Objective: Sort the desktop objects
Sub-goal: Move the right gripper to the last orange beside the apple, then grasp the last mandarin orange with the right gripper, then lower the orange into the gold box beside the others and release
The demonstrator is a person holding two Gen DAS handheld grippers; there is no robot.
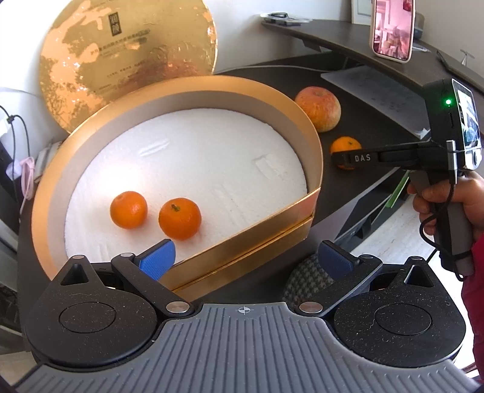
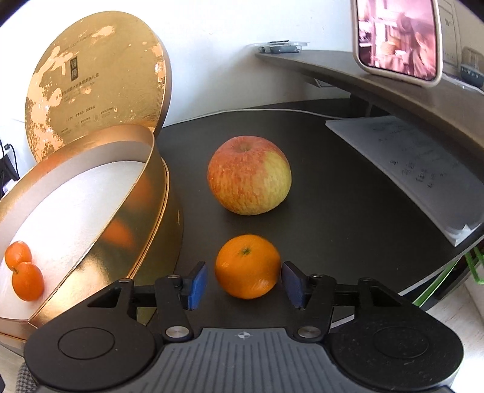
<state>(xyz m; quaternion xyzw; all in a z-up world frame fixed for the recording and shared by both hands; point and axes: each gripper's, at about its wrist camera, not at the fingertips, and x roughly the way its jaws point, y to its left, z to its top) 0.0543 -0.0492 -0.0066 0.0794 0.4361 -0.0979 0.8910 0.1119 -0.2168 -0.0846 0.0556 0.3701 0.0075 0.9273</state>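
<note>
- The right gripper points down at a loose orange on the dark tabletop; its blue pads flank the fruit with a narrow gap on each side, so it is released, not clamped.
- Beyond that orange, farther from the gripper, sits an apple.
- To the gripper's left stands a round gold box lined with white foam, holding two small oranges; its gold lid leans upright behind it.
- The left gripper hangs over the box's near rim with its jaws spread wide and nothing between them; one pad is above the foam, the other outside the wall.
- A phone stands on a raised shelf beyond.
</note>
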